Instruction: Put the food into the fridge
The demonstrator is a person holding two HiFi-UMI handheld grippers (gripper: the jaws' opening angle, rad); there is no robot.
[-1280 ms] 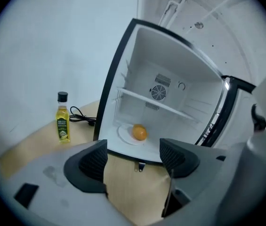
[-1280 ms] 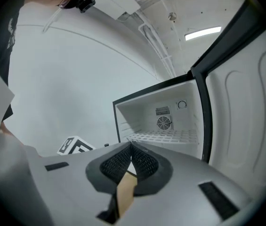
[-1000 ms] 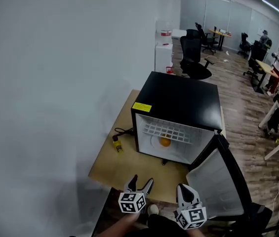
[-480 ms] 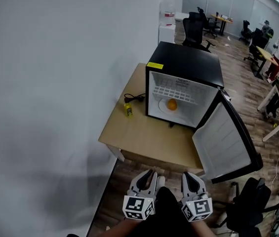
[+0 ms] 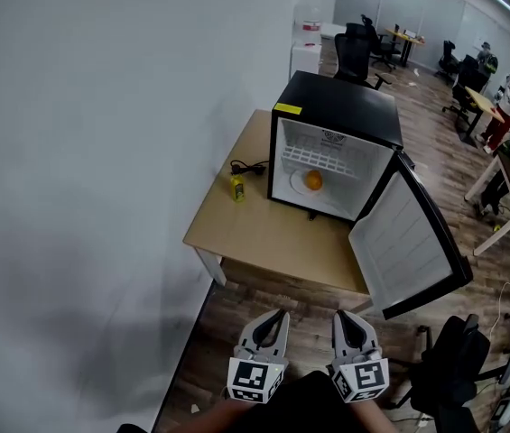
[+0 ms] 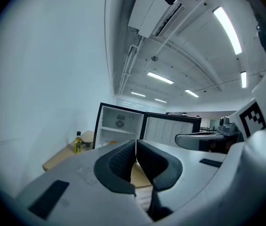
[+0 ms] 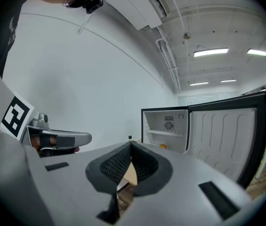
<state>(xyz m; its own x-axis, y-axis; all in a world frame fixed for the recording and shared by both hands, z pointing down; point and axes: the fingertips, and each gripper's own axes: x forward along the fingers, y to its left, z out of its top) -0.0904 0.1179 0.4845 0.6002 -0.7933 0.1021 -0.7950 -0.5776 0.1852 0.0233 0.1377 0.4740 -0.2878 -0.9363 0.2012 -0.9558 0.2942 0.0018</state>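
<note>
A black mini fridge stands on a wooden table with its door swung wide to the right. An orange lies on the fridge floor under a white wire shelf. Both grippers hang low in the head view, over the wood floor and well short of the table. My left gripper has just been closing and is shut, with nothing between its pads. My right gripper is shut and empty too. The left gripper view shows the fridge ahead, and the right gripper view shows the orange.
A small yellow bottle and a black cable lie on the table left of the fridge. A white wall runs along the left. A dark office chair sits below the open door. Desks, chairs and people fill the far right.
Both grippers and the head view have drawn back from the table, so the fridge looks farther off. The left jaws, apart a second ago, have closed on nothing.
</note>
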